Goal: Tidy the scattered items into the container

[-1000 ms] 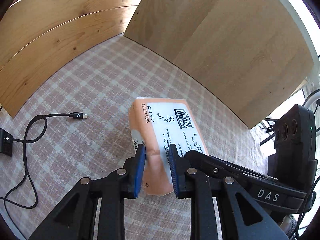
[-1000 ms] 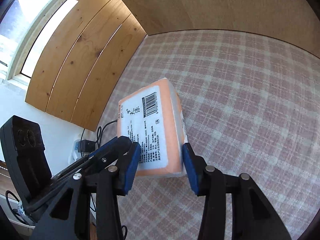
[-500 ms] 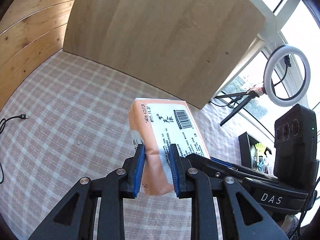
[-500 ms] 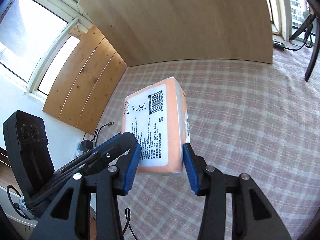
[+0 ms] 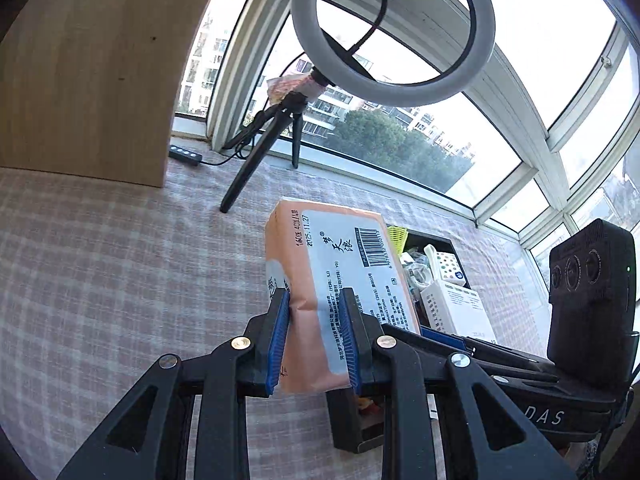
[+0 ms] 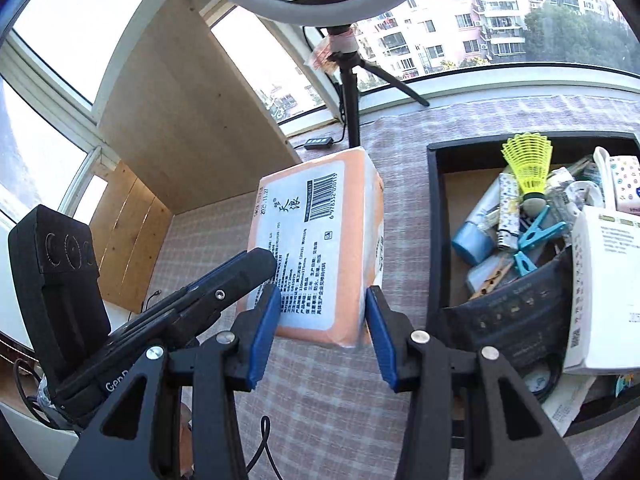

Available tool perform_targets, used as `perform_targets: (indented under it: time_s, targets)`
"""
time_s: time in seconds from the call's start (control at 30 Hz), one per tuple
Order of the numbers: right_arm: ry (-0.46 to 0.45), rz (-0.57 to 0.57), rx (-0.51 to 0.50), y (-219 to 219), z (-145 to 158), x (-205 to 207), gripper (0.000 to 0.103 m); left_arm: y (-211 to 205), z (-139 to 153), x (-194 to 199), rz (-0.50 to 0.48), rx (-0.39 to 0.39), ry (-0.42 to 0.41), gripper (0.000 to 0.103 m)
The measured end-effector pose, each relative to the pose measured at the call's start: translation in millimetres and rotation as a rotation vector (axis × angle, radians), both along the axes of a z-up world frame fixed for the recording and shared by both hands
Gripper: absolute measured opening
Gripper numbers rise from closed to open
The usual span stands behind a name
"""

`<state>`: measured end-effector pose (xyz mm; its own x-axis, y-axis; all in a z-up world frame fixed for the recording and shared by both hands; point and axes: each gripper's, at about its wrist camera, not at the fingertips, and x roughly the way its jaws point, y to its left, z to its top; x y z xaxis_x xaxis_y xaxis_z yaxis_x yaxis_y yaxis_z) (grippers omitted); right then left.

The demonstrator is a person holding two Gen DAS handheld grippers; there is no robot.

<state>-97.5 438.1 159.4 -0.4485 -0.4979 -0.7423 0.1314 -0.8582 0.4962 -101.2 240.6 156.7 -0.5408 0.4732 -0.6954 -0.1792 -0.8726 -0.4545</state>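
Both grippers hold one orange tissue pack (image 5: pixel 340 280) up in the air, above the checked tablecloth (image 5: pixel 120 280). The left gripper (image 5: pixel 316 336) pinches one corner of the pack between its blue pads (image 5: pixel 278 336), and the soft wrapper folds in a little where they squeeze. The right gripper (image 6: pixel 322 332) grips the pack across its wider bottom end, with a pad pressed on each side. Two grips make sense here, because the pack is big and squashy and could sag or spin if only one held it. The white label with the barcode faces up. The pack is not in the container yet. The black box (image 6: pixel 434 216) sits on the cloth just to the right of the pack in the right wrist view. It is already quite full: a yellow shuttlecock (image 6: pixel 528 168), blue clothes pegs (image 6: pixel 536 236), a blue tube (image 6: pixel 474 236) and a white carton (image 6: pixel 604 280) lie inside. I think the next job is to carry the pack over the rim and find a spot on top of the pile. It could bump the shuttlecock or slide off, so it should go down slowly. A ring light (image 5: pixel 392 32) on a small tripod stands by the window behind, out of the way.
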Motion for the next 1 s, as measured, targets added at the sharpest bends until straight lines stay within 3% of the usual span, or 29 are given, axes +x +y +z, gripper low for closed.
perform_targets:
  time_s: [0.2, 0.27, 0.43, 0.53, 0.67, 0.77, 0.93, 1.0]
  targets:
    - [-0.008, -0.089, -0.014, 73, -9, -10, 0.044, 77, -4, -25, -0.086, 0.006, 0.001, 0.025]
    - [-0.016, -0.129, -0.005, 91, -11, -12, 0.044, 92, -10, -34, -0.11, 0.009, -0.025, 0.035]
    - [-0.009, -0.162, 0.039, 111, -15, -10, 0.044, 118, -22, -33, -0.125, -0.124, -0.039, 0.037]
    - [-0.004, -0.16, 0.052, 115, -16, -7, 0.044, 118, -21, -28, -0.131, -0.153, -0.04, 0.038]
    - [0.016, -0.154, 0.078, 114, -11, 2, 0.049, 112, -14, -19, -0.12, -0.173, -0.02, 0.054]
    - [0.044, -0.147, 0.111, 109, -6, 13, 0.057, 107, -4, -5, -0.124, -0.211, 0.012, 0.057]
    - [0.058, -0.133, 0.113, 101, -1, 38, 0.057, 98, 16, 26, -0.122, -0.249, 0.07, 0.075]
    - [0.066, -0.124, 0.119, 94, 3, 49, 0.058, 93, 23, 39, -0.118, -0.266, 0.088, 0.075]
